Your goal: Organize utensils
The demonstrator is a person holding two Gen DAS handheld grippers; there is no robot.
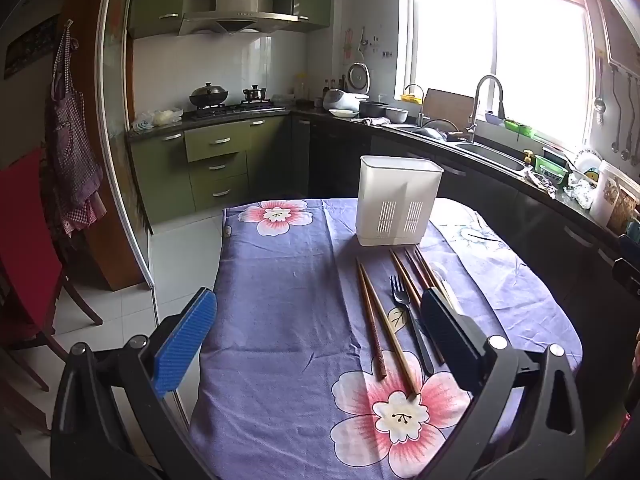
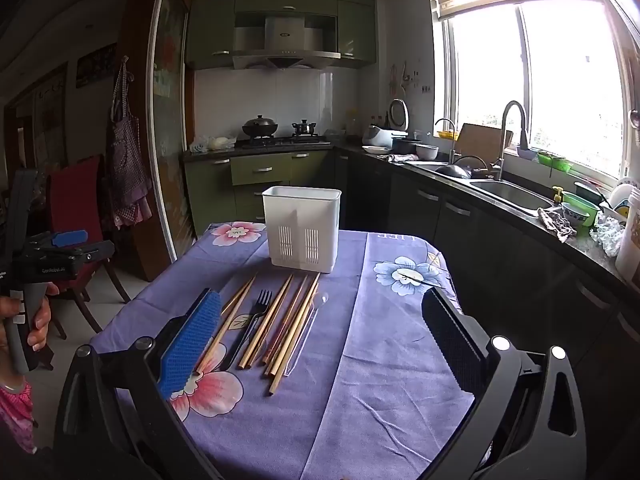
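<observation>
A white slotted utensil holder (image 1: pixel 398 200) (image 2: pixel 302 228) stands upright at the far end of the table, which is covered by a purple flowered cloth (image 1: pixel 280 280) (image 2: pixel 392 340). In front of it lie several wooden chopsticks (image 1: pixel 384 320) (image 2: pixel 280 320), a dark fork (image 1: pixel 408 312) (image 2: pixel 250 320) and a clear plastic spoon (image 2: pixel 312 320). My left gripper (image 1: pixel 320 340) hangs open above the near cloth, its right finger over the utensils. My right gripper (image 2: pixel 322 340) is open too, its left blue pad (image 2: pixel 192 340) beside the chopsticks. Neither holds anything.
A hand (image 2: pixel 36 320) holds the left gripper's handle at the table's left. A red chair (image 2: pixel 76 200) stands left of the table. A counter with a sink (image 2: pixel 508 196) and dishes runs along the right, with a stove (image 1: pixel 232 110) at the back.
</observation>
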